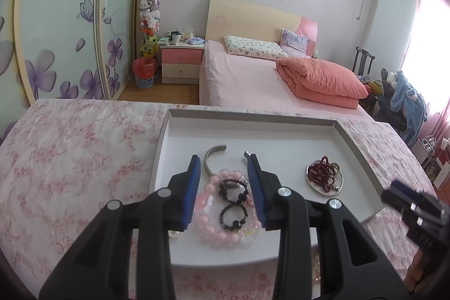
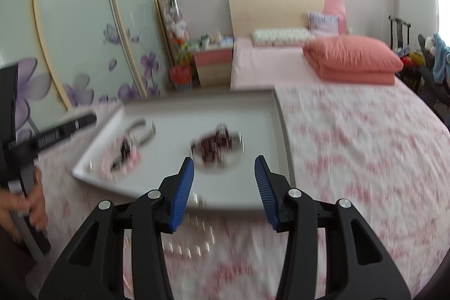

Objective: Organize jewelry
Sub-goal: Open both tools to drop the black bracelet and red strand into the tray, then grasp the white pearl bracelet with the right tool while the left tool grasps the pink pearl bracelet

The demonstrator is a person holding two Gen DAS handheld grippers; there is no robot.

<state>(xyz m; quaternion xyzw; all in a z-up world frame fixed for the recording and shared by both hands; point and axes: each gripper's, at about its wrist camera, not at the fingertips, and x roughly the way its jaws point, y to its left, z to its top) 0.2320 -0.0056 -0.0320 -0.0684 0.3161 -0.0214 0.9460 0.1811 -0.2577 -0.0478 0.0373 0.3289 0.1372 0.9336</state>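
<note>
A white tray (image 1: 281, 128) lies on the floral-covered table. In it are a pink bead bracelet (image 1: 222, 235), two dark bead bracelets (image 1: 233, 189), a silver cuff bangle (image 1: 209, 159) and a small round dish (image 1: 339, 184) holding a dark red bead strand (image 1: 320, 173). My left gripper (image 1: 225, 162) is open just above the pile of bracelets, one finger on each side. My right gripper (image 2: 224, 163) is open and empty over the tray's near edge (image 2: 225, 204), close to the dish (image 2: 218, 151). The right view is blurred.
The floral cloth (image 1: 70, 159) covers the table all round the tray. Small shiny pieces (image 2: 191, 246) lie on the cloth in front of the tray. Beyond the table are a pink bed (image 1: 247, 80), a nightstand (image 1: 181, 61) and wardrobe doors (image 1: 56, 33).
</note>
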